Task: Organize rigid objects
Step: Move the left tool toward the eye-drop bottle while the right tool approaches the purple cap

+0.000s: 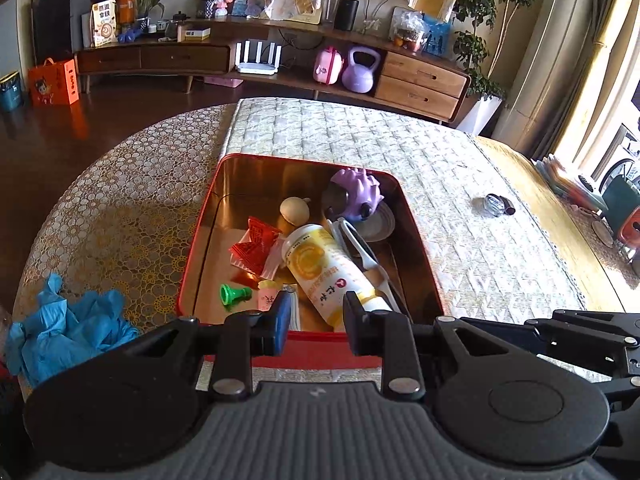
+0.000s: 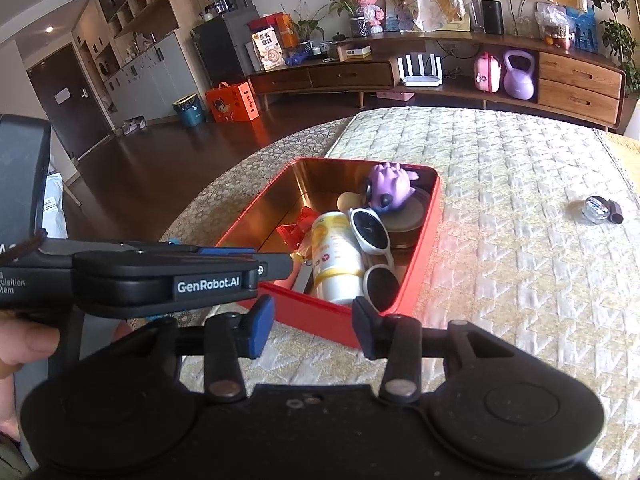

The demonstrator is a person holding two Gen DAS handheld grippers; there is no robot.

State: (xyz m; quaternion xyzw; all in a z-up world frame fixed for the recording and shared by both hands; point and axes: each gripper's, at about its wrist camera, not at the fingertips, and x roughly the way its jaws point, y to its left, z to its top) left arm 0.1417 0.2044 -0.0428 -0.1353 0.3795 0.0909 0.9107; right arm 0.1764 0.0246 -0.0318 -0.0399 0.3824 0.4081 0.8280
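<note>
Left wrist: open tool (image 1: 316,324) over red tin's (image 1: 192,264) near edge.

The table (image 1: 120,208) is rounded at its left end and covered with a gold cloth patterned in small circles; over its middle lies a pale quilted runner (image 1: 400,160), and a yellow cloth (image 1: 532,208) covers the far right part; a red tin (image 1: 188,280) stands open at the near edge of the runner, its left side over the circle-patterned cloth; crumpled blue gloves (image 1: 68,328) lie on that cloth, near the tin's left side; a small glass jar (image 1: 494,205) rests on the runner, well apart to the right of the tin, touching a small dark object (image 1: 510,210).
</note>
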